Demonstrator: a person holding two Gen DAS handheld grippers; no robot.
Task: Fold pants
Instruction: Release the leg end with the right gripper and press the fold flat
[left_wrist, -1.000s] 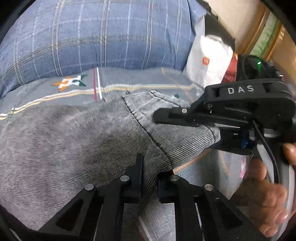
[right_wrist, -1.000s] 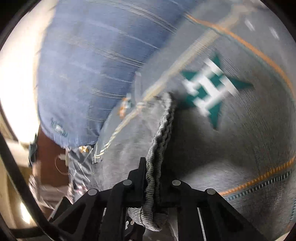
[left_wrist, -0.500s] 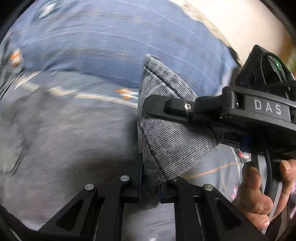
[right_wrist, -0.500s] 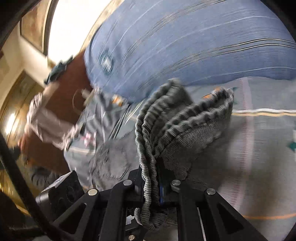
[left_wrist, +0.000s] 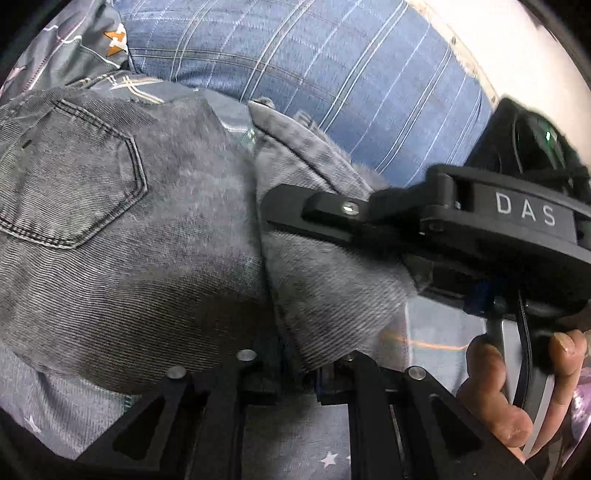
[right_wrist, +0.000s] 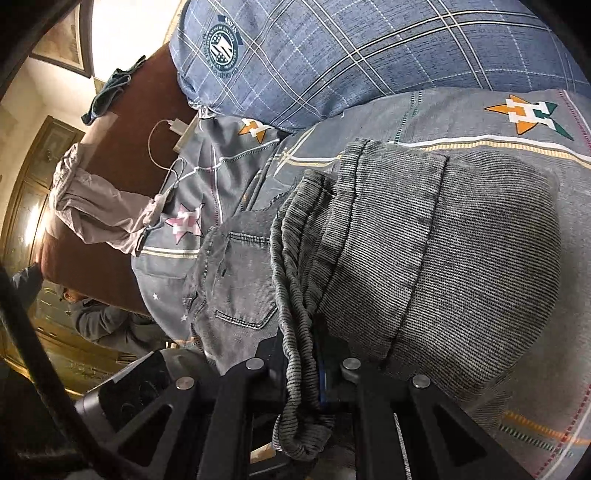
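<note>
Grey denim pants lie folded on the bed, back pocket facing up. My left gripper is shut on a fold of the pants at the bottom of the left wrist view. To its right, the right gripper's top finger lies across the same folded end. In the right wrist view my right gripper pinches the ribbed elastic waistband; its jaws are opening, with the band still between the pads. The folded leg bulges to the right of it.
A blue plaid pillow lies just beyond the pants on the grey star-patterned sheet. A white charger and cable and a pale crumpled garment lie at the left on a brown surface. A hand holds the right gripper.
Both grippers have swung sideways and rolled, carrying the gripped end of the pants over the part with the back pocket. The pocket has come into view.
</note>
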